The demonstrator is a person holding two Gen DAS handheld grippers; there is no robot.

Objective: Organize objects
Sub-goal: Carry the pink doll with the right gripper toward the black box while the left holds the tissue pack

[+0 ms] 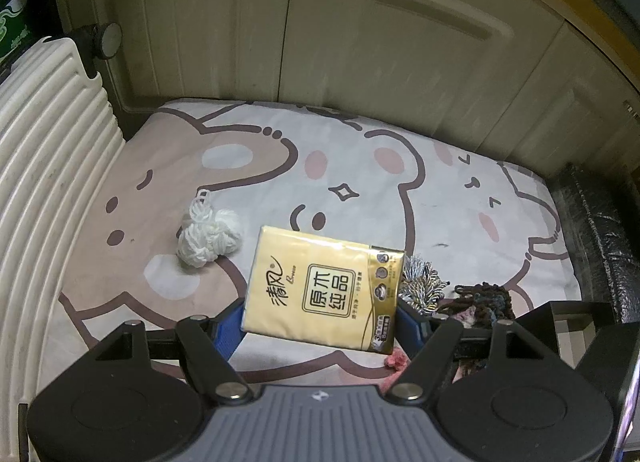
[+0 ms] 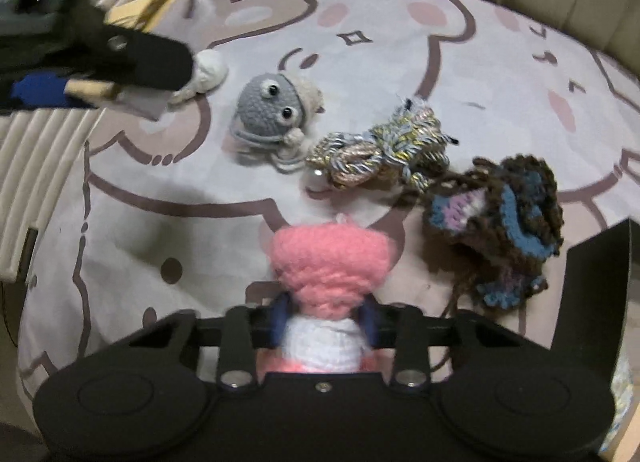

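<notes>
**Helper:** Why is everything laid out on the bear-print mat [image 1: 352, 166]?

**Me:** It's my sorting floor, I'd say. It spreads between the ribbed white case [image 1: 48, 166] on one side and the cupboard doors behind, so loose things lie flat and apart, where I can single them out.

**Helper:** And the tissue pack [image 1: 320, 286]?

**Me:** That's in my left gripper [image 1: 320, 322]. My blue pads press on its two long edges, jaws set wide because the pack is wide. It hangs tilted over the mat, above the white yarn knot [image 1: 210, 236], clear of the other items.

**Helper:** Your right side?

**Me:** My right gripper [image 2: 326, 320] has the pink-and-white knitted toy [image 2: 330, 266] between its fingers, white part at the pads, pink part sticking out ahead. The jaws look narrowed onto it; I judge it gripped, though blur softens the contact.

**Helper:** How are you posed?

**Me:** Both wrists point steeply down at the mat. The right sits low, near the brown-and-blue crochet piece [image 2: 504, 222], with the metallic yarn bow [image 2: 380, 150] and the grey googly-eyed toy [image 2: 272, 106] farther ahead.
</notes>
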